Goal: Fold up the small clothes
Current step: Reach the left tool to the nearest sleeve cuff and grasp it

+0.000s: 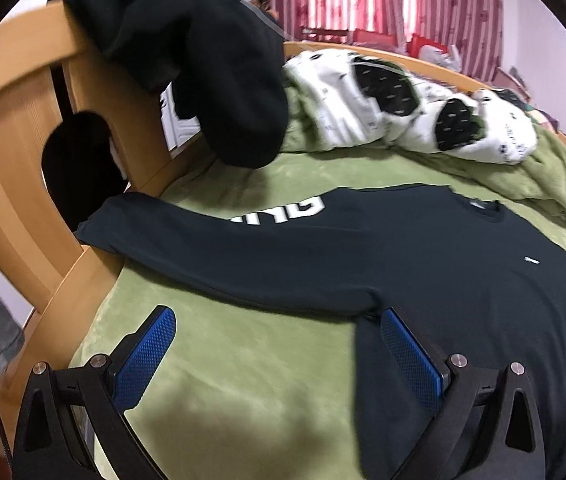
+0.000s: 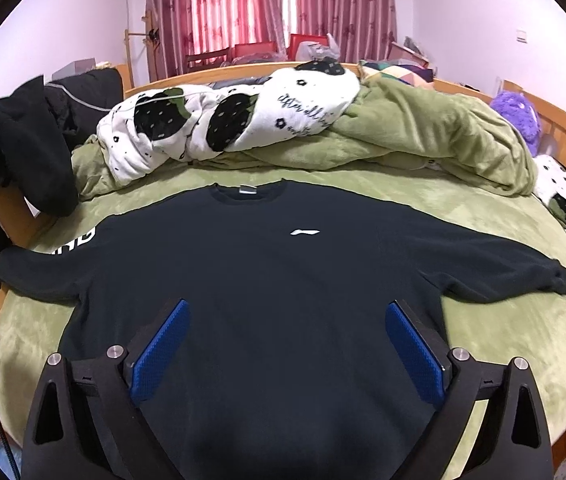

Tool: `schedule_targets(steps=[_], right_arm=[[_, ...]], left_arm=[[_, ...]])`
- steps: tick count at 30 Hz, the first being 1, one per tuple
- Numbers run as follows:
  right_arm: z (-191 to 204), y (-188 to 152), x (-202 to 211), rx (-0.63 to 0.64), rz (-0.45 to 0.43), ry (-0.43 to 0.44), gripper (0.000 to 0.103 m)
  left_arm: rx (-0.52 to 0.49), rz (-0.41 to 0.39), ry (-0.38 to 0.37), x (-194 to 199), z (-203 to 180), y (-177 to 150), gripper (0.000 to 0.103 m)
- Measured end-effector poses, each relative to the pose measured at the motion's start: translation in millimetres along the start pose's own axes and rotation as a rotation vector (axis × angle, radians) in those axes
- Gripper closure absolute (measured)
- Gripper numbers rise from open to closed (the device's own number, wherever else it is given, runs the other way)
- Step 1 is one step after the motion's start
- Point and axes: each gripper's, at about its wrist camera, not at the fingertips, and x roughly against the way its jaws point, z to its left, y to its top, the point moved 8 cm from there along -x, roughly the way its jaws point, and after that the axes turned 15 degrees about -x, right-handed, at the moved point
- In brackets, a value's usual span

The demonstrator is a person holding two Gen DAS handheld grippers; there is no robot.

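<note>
You held both tools open, left tool and right tool, over the flat sweater; probably grip the left sleeve cleanly first.

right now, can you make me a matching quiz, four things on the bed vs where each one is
Things:
1. sweatshirt
2. black jacket
3. white blanket
4. purple plush

Places:
A. draped over the wooden bed frame
B. far right, by the bed rail
C. spread flat, sleeves out, on the green cover
D. bunched behind the collar

Pairs: 1-C, 2-A, 3-D, 4-B
</note>
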Motion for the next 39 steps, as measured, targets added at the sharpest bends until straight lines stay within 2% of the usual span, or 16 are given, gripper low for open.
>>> schedule_targets(steps=[8, 11, 17, 22, 25, 27, 28, 29, 30, 32, 37, 39], right_arm=[[51, -6, -57, 0.052, 0.025, 0.015, 0.008], [67, -12, -78, 0.066, 0.039, 0.020, 0.008], [90, -22, -111, 0.088, 0.061, 0.012, 0.009], [102, -29, -123, 0.108, 0.067, 0.011, 0.009], [101, -31, -124, 0.116, 0.069, 0.010, 0.009], [98, -32, -123, 0.122, 0.069, 0.008, 0.009], [96, -31, -121, 0.128, 0.064, 0.002, 0.009], [93, -30, -120, 0.133, 0.058, -0.001, 0.009], [90, -28, -118, 0.138, 0.054, -0.002, 0.009], [84, -24, -115, 0.140, 0.052, -0.003, 0.009], [62, -6, -99, 0.135, 0.027, 0.011, 0.009], [53, 2, -92, 0.144, 0.003, 0.007, 0.009]], left_arm=[[0.054, 0.065, 0.035, -87, 67, -5, 0.002], [0.066, 0.091, 0.055, -116, 88, -10, 0.006], [0.184, 0.104, 0.066, -159, 140, -18, 0.008], [0.244, 0.142, 0.085, -190, 169, -24, 0.019], [0.258, 0.154, 0.080, -201, 173, -26, 0.032], [0.263, 0.139, 0.058, -203, 169, -25, 0.056], [0.260, 0.130, 0.052, -204, 166, -22, 0.064], [0.255, 0.118, 0.045, -203, 161, -19, 0.085], [0.249, 0.104, 0.038, -201, 156, -14, 0.093], [0.237, 0.089, 0.069, -194, 151, -4, 0.095], [0.193, 0.032, 0.044, -162, 127, 35, 0.097], [0.149, 0.009, 0.057, -147, 109, 53, 0.097]])
